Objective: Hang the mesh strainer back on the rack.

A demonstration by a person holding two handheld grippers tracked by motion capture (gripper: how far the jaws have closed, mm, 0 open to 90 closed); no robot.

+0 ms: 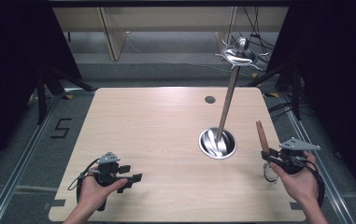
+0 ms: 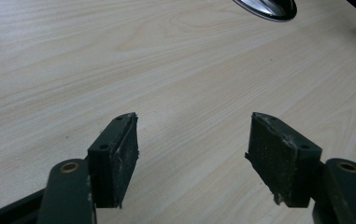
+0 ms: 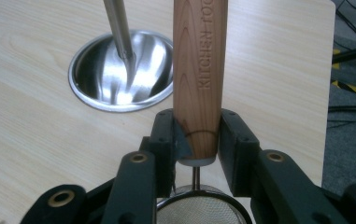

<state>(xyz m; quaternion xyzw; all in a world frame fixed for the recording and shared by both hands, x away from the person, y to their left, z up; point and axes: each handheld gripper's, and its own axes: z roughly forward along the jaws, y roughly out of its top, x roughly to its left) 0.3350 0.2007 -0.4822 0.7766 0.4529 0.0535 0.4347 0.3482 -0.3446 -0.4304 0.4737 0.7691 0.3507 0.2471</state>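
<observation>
1. Currently, the right gripper (image 3: 196,140) is clenched on the light-brown wooden handle of a small wire-mesh strainer (image 3: 199,70); both black pads press the handle's lower end, one on each side.
2. That handle rises upright from the jaws and bears the engraved words "KITCHEN TOO…", the rest cut off by the picture's edge. Below the jaws, a thin metal stem leads to the strainer's round mesh bowl (image 3: 199,210).
3. Seen from the high view, the right gripper (image 1: 270,156) sits near the table's right edge, the wooden handle (image 1: 262,136) standing up from it and tilted slightly.
4. The left gripper (image 2: 192,154) is released: its jaws stand wide apart with bare tabletop between them. The high view places it (image 1: 131,179) at the near left, well apart from the strainer.
5. A round shiny steel bowl (image 1: 217,143) lies right of the table's centre, near the right gripper and to its left. A long steel rod (image 1: 227,102) rises aslant from the bowl to a spoked metal head (image 1: 239,55).
6. The pale wooden table (image 1: 157,126) carries all of these items.
</observation>
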